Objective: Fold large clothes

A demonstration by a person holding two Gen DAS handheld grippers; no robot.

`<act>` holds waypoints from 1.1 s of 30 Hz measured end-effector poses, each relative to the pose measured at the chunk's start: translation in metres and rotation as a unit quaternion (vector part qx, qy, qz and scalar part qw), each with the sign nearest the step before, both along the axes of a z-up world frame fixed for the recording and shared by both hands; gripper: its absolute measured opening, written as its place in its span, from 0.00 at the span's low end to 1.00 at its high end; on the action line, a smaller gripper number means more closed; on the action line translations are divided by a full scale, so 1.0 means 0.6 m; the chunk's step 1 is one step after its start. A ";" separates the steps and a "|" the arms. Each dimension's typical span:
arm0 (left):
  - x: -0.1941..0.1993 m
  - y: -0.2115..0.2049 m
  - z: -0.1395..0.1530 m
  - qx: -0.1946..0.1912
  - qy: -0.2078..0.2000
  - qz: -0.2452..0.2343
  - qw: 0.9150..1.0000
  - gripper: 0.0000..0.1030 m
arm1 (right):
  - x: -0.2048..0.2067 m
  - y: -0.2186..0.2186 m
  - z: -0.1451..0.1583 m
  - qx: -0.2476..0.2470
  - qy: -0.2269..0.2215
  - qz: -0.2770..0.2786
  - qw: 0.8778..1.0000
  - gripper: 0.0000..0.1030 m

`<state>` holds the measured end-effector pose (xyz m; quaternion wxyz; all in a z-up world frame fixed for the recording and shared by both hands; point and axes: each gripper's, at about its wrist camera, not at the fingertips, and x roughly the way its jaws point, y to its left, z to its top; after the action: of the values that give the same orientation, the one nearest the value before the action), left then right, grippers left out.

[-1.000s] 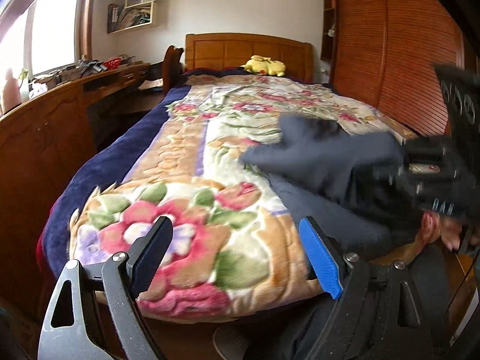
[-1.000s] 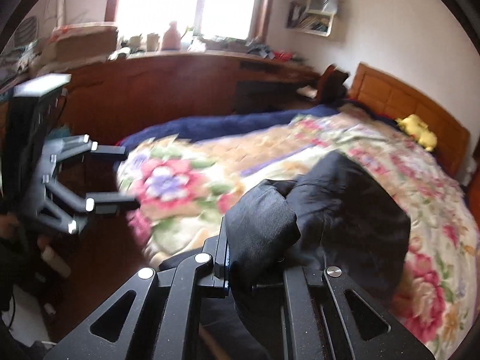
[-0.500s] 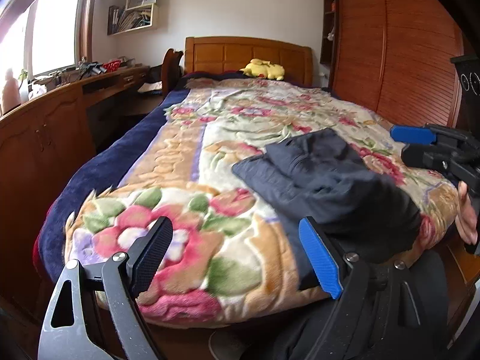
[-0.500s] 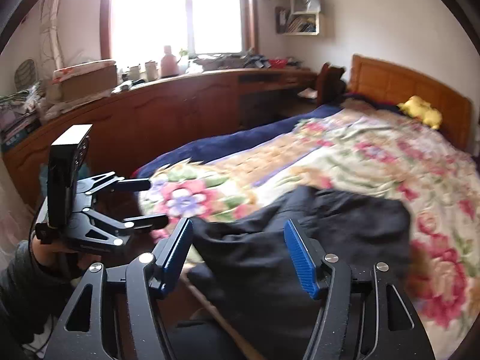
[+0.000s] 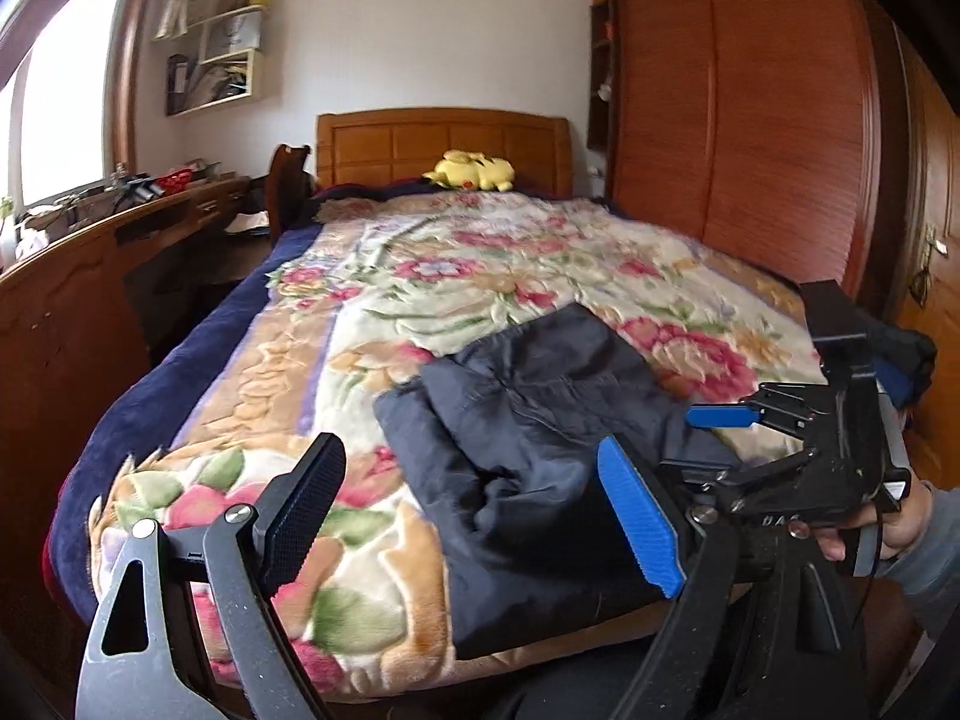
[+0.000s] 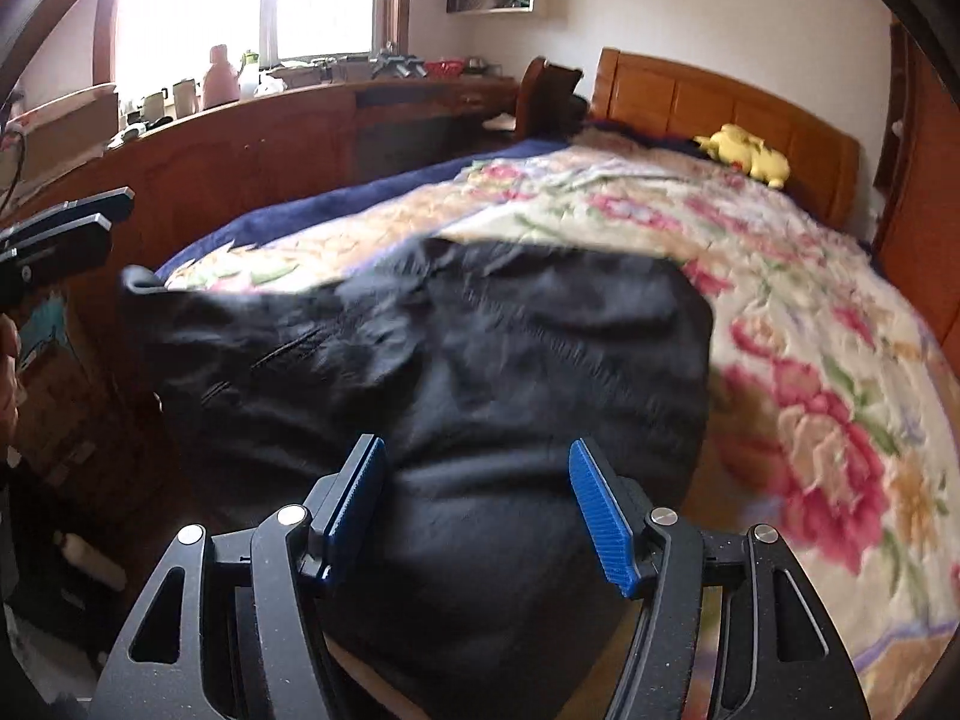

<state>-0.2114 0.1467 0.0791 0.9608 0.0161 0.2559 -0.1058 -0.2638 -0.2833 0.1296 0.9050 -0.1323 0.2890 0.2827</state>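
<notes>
Two grippers in play, and both stand apart with nothing pinched. The left gripper (image 5: 474, 516) hangs over the foot of the bed (image 5: 372, 276), jaws spread wide, only floral blanket (image 5: 480, 264) and the edge of the dark garment (image 5: 540, 420) showing between them. The right gripper (image 6: 477, 507) has its blue pads (image 6: 600, 516) parted over the garment's near bulge; cloth shows in the gap, but the pads don't press on it.

The garment, dark navy and folded into a rough heap, lies on the blanket at the foot end, its near edge drooping over the bed's end.

Writing-wise, slim pickings: the left view catches faint raised letters on the right gripper's body, something like "DA", too small to read properly.

Only the left view shows the big wooden wardrobe (image 5: 750, 138) on the right. Only the right view gets the bright window (image 6: 252, 0), plus the pink bottle (image 6: 219, 75) and mugs on the long wooden counter (image 6: 270, 138). Both views catch the yellow plush toy (image 5: 471, 169) by the headboard (image 5: 444, 141) and the wall shelf (image 5: 216, 48).
</notes>
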 end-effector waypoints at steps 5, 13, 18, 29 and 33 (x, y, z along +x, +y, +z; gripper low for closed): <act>0.016 -0.022 -0.052 0.040 0.045 0.002 0.998 0.84 | 0.016 0.031 -0.015 -0.010 -0.011 -0.003 1.000 0.64; 0.026 -0.012 -0.128 0.055 0.090 0.010 0.994 0.84 | 0.007 0.030 -0.022 -0.017 -0.024 0.001 1.000 0.66; 0.021 -0.003 -0.135 0.040 0.089 0.010 0.995 0.84 | -0.002 0.027 -0.027 -0.025 -0.029 0.002 0.999 0.66; -0.049 0.044 -0.116 -0.017 0.052 -0.002 0.999 0.84 | 0.023 -0.063 0.042 0.003 -0.032 -0.021 0.999 0.67; -0.050 0.060 -0.136 -0.035 0.061 0.005 0.998 0.84 | 0.067 -0.101 0.046 -0.004 -0.033 -0.047 0.998 0.67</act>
<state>-0.2417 0.1824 -0.0027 0.9440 -0.0256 0.3099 -0.1104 -0.2236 -0.3437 0.1575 0.9259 -0.1316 0.2658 0.2338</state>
